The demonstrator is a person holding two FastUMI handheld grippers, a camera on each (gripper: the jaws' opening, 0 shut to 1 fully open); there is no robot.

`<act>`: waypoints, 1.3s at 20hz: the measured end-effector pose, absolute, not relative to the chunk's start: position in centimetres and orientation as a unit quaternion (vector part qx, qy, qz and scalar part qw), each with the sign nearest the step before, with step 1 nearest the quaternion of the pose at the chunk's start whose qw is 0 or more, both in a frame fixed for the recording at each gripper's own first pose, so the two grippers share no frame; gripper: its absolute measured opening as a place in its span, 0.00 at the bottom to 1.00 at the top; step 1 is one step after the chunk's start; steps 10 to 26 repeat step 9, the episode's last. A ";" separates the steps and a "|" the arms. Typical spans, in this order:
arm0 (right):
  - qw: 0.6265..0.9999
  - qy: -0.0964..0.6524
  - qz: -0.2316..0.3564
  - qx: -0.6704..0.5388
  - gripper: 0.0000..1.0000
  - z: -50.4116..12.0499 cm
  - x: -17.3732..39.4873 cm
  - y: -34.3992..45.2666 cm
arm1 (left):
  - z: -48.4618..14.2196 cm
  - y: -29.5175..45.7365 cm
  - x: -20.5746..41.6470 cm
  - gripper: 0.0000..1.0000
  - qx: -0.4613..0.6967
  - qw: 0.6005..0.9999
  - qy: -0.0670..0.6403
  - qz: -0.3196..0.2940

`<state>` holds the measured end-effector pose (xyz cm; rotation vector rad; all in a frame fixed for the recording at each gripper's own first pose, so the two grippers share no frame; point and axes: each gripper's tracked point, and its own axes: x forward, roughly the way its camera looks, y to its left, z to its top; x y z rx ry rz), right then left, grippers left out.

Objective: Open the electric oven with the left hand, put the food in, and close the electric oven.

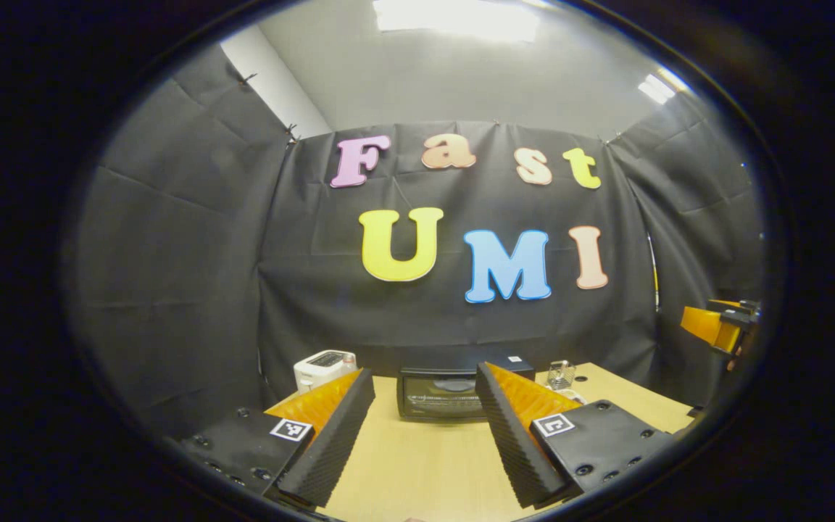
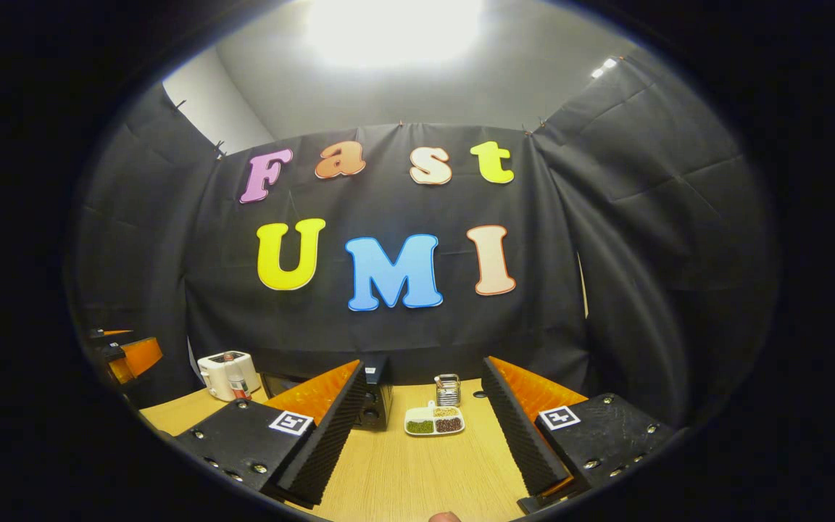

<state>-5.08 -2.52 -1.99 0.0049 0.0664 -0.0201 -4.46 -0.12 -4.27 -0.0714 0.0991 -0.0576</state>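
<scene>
In the left gripper view, I had the left gripper (image 1: 425,428) held above the near part of the wooden table (image 1: 417,464), its fingers (image 1: 334,435) spread wide with nothing between them. The electric oven (image 1: 443,391) sat at the table's far edge, door closed, straight ahead between the fingers. A white appliance (image 1: 323,367) stood near the far left corner, and a small wire rack (image 1: 561,375) stood just right of the oven. The other gripper (image 1: 718,326) showed off the table's right side.

In the right gripper view, my right gripper (image 2: 421,428) was likewise wide open and holding nothing. The food tray (image 2: 434,421) lay on the table between the fingers, near the far edge, just right of the oven, with the wire rack behind it. The white appliance stood towards the far left corner.
</scene>
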 end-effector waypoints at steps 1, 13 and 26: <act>1.000 0.026 -0.009 0.000 0.98 -1.4 -5.4 -2.5 | -4.2 0.2 -4.5 0.99 -0.036 0.998 0.049 -0.026; 1.000 -0.019 -0.005 -0.009 0.97 1.3 -5.7 -2.5 | -3.2 0.5 -5.5 0.95 -0.041 0.998 0.047 -0.021; 1.000 -0.019 -0.005 -0.009 0.97 1.3 -5.7 -2.5 | -3.2 0.5 -5.5 0.95 -0.041 0.998 0.047 -0.021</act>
